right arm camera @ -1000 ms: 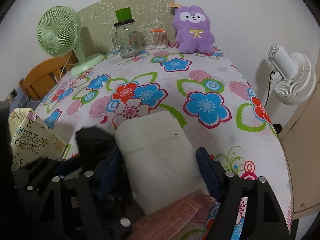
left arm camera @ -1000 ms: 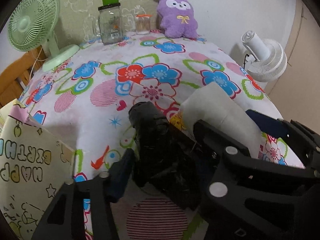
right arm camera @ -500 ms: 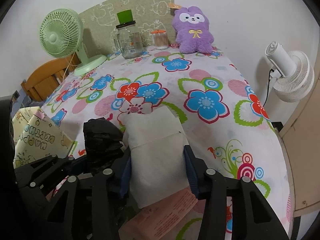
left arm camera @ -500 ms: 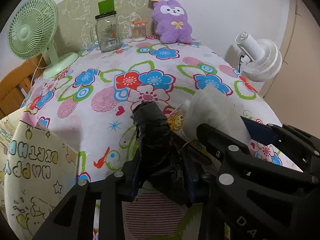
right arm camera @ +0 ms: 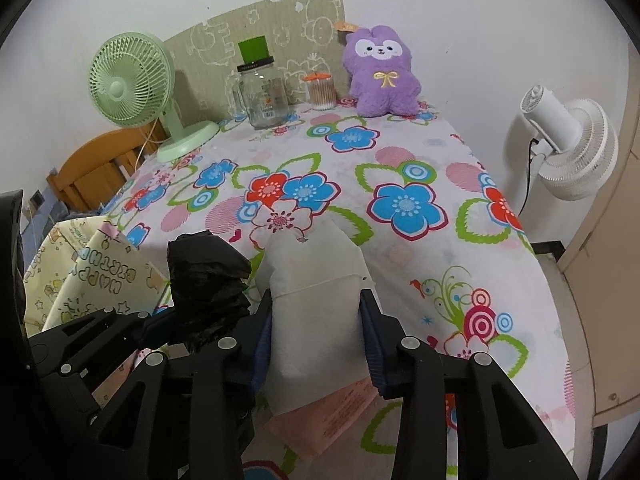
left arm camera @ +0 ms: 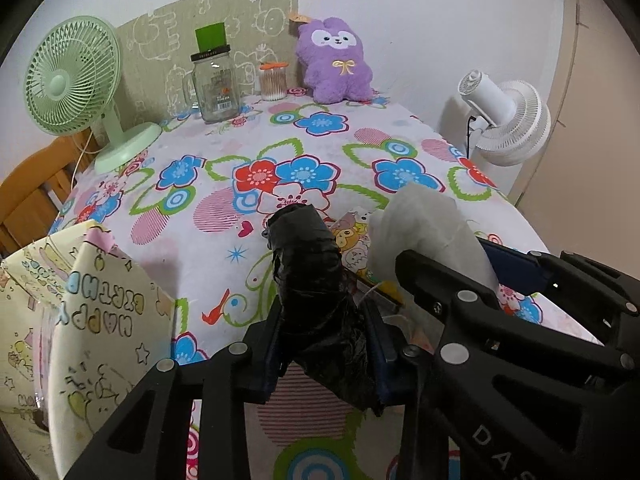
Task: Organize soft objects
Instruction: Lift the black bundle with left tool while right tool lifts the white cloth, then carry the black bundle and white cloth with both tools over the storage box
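Observation:
A crumpled black plastic bundle [left arm camera: 308,264] stands up between the blue pads of my left gripper [left arm camera: 324,340], which is shut on it just above the flowered tablecloth [left arm camera: 280,140]. Right beside it, a soft white pack [right arm camera: 316,280] sits between the pads of my right gripper [right arm camera: 316,332]. Those jaws are closing, and the pads press its sides in. In the right wrist view the black bundle [right arm camera: 204,276] and my left gripper [right arm camera: 196,332] are at the left. A purple plush [right arm camera: 380,72] sits at the table's far edge.
A "Happy Birthday" gift bag [left arm camera: 100,320] stands open at the near left. A pink packet [right arm camera: 332,412] and a cartoon-printed packet [left arm camera: 352,232] lie under the held things. Far side: green fan [left arm camera: 72,84], glass jar [left arm camera: 216,84], cotton-swab pot [left arm camera: 274,82]. A white fan [right arm camera: 572,144] stands right of the table.
Both grippers went from open around their objects to closed on them. The white pack got squeezed narrower. Both hands rose a little, lifting the bundle and the pack.

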A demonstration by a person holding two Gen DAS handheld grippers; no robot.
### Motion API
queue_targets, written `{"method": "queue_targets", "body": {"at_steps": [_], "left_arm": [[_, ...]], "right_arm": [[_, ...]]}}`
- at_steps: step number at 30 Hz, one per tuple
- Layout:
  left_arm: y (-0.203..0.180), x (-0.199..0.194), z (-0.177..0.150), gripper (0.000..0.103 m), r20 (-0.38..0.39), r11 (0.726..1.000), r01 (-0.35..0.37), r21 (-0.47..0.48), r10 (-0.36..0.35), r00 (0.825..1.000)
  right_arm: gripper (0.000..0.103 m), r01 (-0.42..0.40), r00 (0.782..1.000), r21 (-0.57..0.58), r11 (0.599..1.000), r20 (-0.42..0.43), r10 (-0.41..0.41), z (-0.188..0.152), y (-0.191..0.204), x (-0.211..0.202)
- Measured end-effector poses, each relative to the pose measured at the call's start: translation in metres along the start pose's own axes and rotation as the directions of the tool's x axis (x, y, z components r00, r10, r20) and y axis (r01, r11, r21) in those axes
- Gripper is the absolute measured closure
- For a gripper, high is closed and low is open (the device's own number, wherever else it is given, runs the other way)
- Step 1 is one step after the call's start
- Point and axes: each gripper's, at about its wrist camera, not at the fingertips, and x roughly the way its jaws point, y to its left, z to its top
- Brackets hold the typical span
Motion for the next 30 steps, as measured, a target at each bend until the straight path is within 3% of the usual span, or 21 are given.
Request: {"method": "queue_targets", "body": {"at_steps": [30], "left_arm": [[-0.006,-0.084,-0.017,0.067,0.112,0.997,0.01,0.075,-0.019,0.994]], "right_arm": [[0.06,0.086,0.99,-0.004,0.996,0.115,-0.085,-0.016,0.029,-0.087]]}}
